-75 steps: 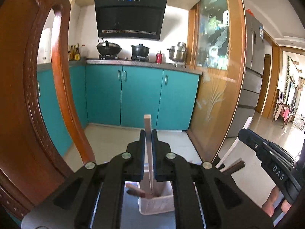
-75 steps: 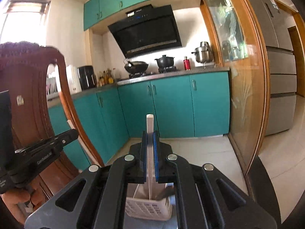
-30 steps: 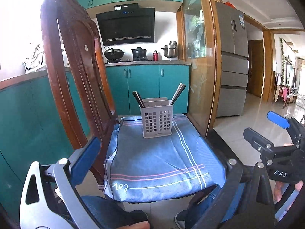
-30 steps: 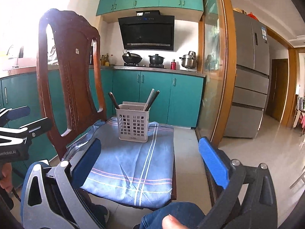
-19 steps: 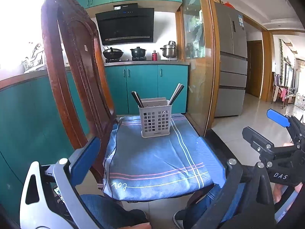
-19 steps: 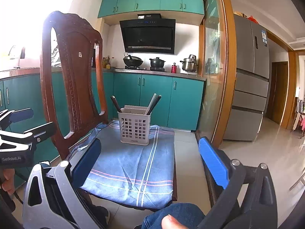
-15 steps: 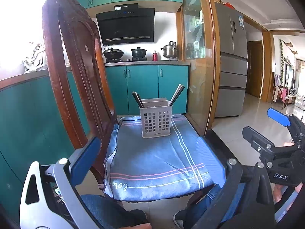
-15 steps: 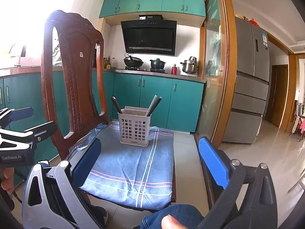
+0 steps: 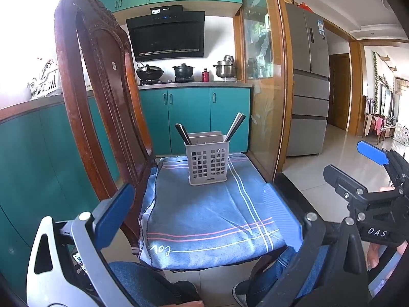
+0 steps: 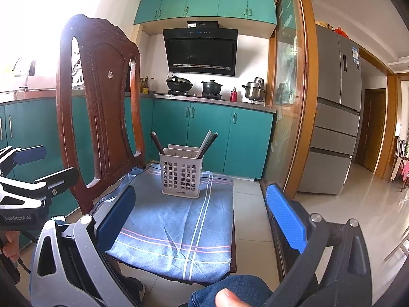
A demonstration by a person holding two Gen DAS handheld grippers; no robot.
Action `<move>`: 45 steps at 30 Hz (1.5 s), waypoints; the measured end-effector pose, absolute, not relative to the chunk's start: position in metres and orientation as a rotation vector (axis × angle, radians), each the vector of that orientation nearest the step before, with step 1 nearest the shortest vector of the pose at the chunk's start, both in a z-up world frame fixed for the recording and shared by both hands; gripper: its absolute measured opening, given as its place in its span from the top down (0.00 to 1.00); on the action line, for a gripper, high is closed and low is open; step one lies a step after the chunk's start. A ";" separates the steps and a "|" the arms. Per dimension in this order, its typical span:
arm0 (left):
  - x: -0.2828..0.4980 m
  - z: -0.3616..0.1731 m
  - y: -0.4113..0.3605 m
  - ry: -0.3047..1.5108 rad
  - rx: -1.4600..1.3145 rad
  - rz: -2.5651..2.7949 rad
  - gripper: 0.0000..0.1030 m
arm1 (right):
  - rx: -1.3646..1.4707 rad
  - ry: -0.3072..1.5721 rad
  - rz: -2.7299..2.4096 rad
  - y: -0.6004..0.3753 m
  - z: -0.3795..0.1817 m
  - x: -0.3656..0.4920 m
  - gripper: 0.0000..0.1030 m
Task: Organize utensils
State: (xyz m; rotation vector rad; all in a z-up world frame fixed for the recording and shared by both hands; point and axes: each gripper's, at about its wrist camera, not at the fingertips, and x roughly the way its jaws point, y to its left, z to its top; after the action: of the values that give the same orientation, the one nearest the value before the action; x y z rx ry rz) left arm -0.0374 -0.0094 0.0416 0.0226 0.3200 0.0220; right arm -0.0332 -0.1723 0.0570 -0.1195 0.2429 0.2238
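Observation:
A white slotted utensil basket (image 9: pixel 207 162) stands on a blue cloth (image 9: pixel 204 220) at the far end of a chair seat; it also shows in the right wrist view (image 10: pixel 181 175). Dark chopsticks (image 9: pixel 182 133) lean out of its left side, and a pale and a dark stick (image 9: pixel 235 125) lean out of its right side. My left gripper (image 9: pixel 199 204) is open and empty, well back from the basket. My right gripper (image 10: pixel 202 209) is open and empty too, also back from it. Each gripper shows in the other's view, at the right edge (image 9: pixel 368 179) and at the left edge (image 10: pixel 30 176).
A carved wooden chair back (image 9: pixel 102 97) rises on the left of the seat. A wood-framed glass door (image 9: pixel 265 89) stands to the right. Teal kitchen cabinets (image 9: pixel 189 117) and a stove with pots lie behind. My knees in jeans (image 10: pixel 230 291) are below.
2.5 s ago both grippers were shut on sticks over the basket. Since 1 s ago both are open and pulled back, and hardly move.

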 end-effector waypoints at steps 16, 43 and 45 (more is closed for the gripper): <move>-0.039 0.041 -0.012 0.320 0.024 0.018 0.03 | -0.115 0.240 0.212 -0.167 0.058 -0.035 0.03; -0.035 0.037 -0.013 0.332 0.023 -0.003 0.03 | -0.114 0.257 0.208 -0.166 0.053 -0.034 0.03; -0.033 0.036 -0.014 0.338 0.028 -0.008 0.03 | -0.116 0.259 0.210 -0.167 0.052 -0.034 0.03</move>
State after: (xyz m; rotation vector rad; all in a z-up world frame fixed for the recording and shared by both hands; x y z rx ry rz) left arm -0.0331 -0.0143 0.0357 0.0284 0.3376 -0.0078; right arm -0.0337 -0.1671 0.0521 -0.1157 0.2594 0.2096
